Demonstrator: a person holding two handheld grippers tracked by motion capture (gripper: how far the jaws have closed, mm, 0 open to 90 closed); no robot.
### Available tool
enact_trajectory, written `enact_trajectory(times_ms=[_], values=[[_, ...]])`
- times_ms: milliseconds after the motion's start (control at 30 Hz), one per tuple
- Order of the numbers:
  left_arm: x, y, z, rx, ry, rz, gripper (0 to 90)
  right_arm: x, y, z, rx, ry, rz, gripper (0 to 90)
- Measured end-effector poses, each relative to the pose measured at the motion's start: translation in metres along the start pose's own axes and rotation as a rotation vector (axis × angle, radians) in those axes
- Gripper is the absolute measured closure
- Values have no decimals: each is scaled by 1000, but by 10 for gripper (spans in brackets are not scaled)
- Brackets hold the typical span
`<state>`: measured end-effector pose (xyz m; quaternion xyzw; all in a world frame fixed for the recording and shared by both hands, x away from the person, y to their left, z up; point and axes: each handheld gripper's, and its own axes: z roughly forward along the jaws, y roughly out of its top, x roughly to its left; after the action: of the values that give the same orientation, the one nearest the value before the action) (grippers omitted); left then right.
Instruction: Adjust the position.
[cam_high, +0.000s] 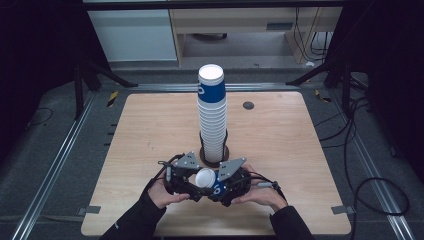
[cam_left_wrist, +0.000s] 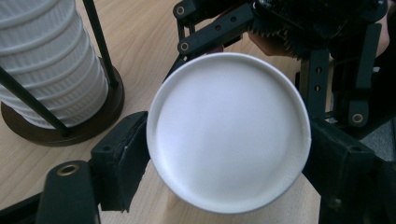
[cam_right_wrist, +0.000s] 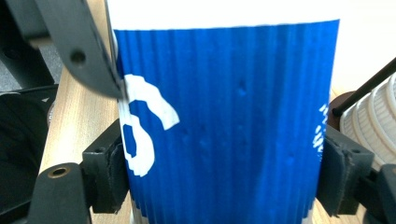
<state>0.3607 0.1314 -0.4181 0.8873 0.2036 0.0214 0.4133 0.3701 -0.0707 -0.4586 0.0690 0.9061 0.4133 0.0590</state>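
Your left gripper (cam_high: 192, 181) clamps one blue cup's (cam_high: 209, 181) white end; its view shows that face. Your right gripper (cam_high: 225, 186) pinches the ribbed blue wall. One cup stack (cam_high: 212, 115) stands behind on the worktop (cam_high: 280, 150).

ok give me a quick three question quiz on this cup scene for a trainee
1. True or false: the blue cup is clamped between the right tool's pads.
2. What stands in the holder behind the hands?
3. What does the left tool close around? A) the cup's white end B) a holder rod C) nothing

Key:
1. True.
2. A tall stack of cups.
3. A, judging by the pads at both edges.
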Motion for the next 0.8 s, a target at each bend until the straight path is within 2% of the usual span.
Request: enact_trajectory(times_ms=[633, 800], values=[[0, -2, 5, 29, -17, -3, 253, 1, 2, 4, 9, 6, 3, 194], [0, -1, 1, 13, -4, 3, 255, -1, 3, 3, 1, 1, 30, 147]])
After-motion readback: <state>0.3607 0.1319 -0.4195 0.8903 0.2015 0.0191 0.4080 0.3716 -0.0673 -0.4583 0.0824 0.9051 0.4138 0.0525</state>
